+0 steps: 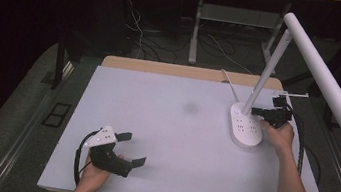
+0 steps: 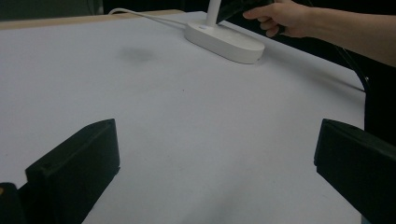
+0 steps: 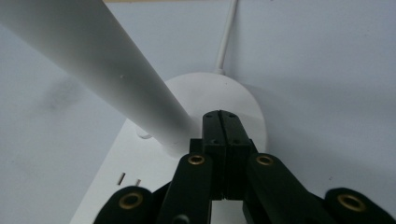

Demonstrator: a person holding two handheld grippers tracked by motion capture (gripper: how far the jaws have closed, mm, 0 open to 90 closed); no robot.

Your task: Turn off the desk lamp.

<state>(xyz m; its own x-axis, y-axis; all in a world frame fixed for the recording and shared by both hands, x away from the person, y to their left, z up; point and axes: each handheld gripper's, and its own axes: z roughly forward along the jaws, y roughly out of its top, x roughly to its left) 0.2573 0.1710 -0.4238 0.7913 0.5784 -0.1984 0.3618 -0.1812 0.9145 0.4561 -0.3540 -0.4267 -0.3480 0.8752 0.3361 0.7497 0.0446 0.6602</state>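
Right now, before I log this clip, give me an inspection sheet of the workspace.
Surface: white table top, one faint dark smudge.
Job's things: white desk lamp; its oval base with sockets stands at the far right, its stem leans, its long head juts right.
Clutter: nothing seen.
Grippers: left tongs open, low over the near left, holding nothing; right tongs shut, tips at the foot of the stem.
Cables: the lamp's white cord runs off the far edge; black cables trail from both tongs.
Surroundings: dark room, loose wires on the floor, table legs behind.
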